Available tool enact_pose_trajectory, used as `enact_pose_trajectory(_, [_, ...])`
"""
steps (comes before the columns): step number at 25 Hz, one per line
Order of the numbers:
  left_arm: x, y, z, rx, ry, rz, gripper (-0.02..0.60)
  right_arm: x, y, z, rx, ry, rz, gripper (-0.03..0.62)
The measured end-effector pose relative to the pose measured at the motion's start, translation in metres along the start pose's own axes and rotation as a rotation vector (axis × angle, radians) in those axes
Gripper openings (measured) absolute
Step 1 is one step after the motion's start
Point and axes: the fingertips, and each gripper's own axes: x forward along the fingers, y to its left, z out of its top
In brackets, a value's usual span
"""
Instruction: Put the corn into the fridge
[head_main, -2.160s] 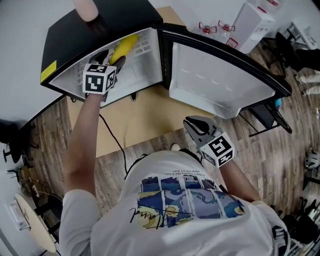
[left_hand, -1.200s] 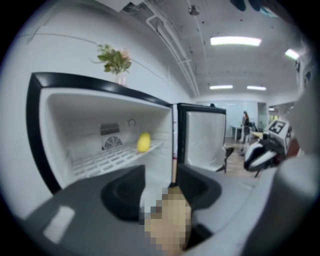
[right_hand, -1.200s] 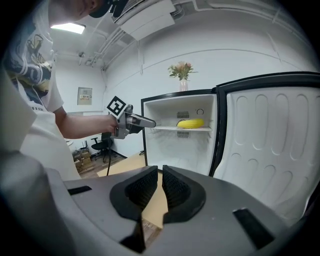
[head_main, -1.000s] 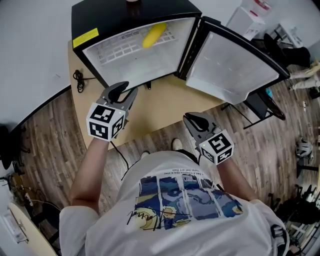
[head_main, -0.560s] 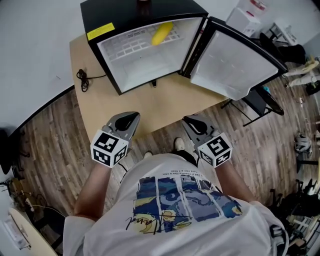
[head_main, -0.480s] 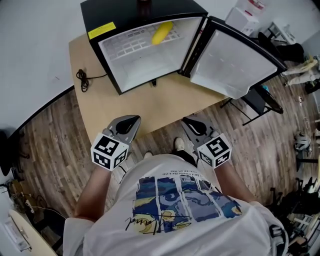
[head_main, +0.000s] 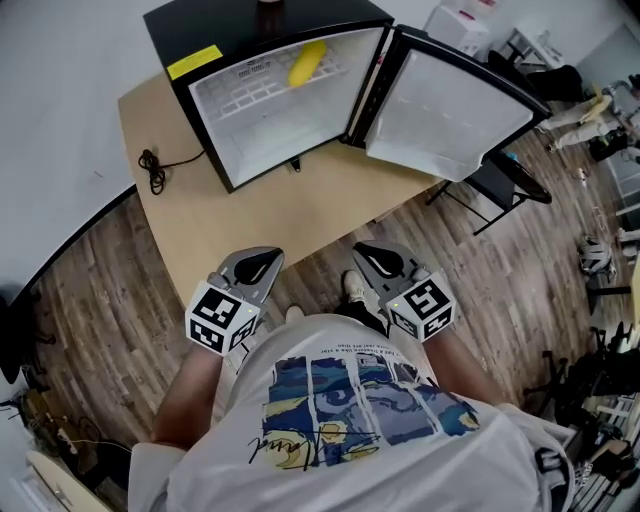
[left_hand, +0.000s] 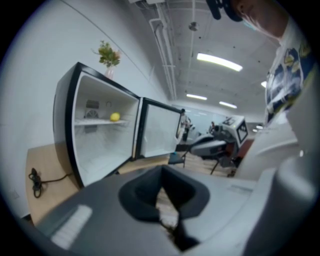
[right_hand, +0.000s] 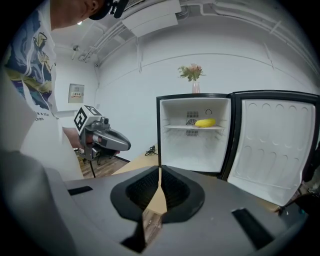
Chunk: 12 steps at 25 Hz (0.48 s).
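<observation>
Corn, yellow cob, shelved in black fridge; my left tool and right tool closed, empty. Risk: white-lined door left open.

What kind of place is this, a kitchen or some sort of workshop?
Probably a lab or office workroom, not a home kitchen: a mini fridge sits on a bare wooden table, and strip lights and exposed pipes run across the ceiling.

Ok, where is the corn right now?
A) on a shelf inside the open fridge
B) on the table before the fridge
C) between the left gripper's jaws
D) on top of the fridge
A: the corn lies on the shelf inside the open fridge.
</observation>
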Motion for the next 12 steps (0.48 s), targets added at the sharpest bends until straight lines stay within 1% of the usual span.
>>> enact_pose_trajectory(6, [0.000,-0.008,-0.007,-0.009,0.005,-0.037,0.009,-0.005,0.009,-0.003,0.010,0.005,-0.019,0.021])
enact_pose_trajectory(12, [-0.001,-0.014,-0.012,-0.009,0.009,-0.053,0.009,-0.004,0.013,-0.002,0.005,0.002,-0.026,0.018])
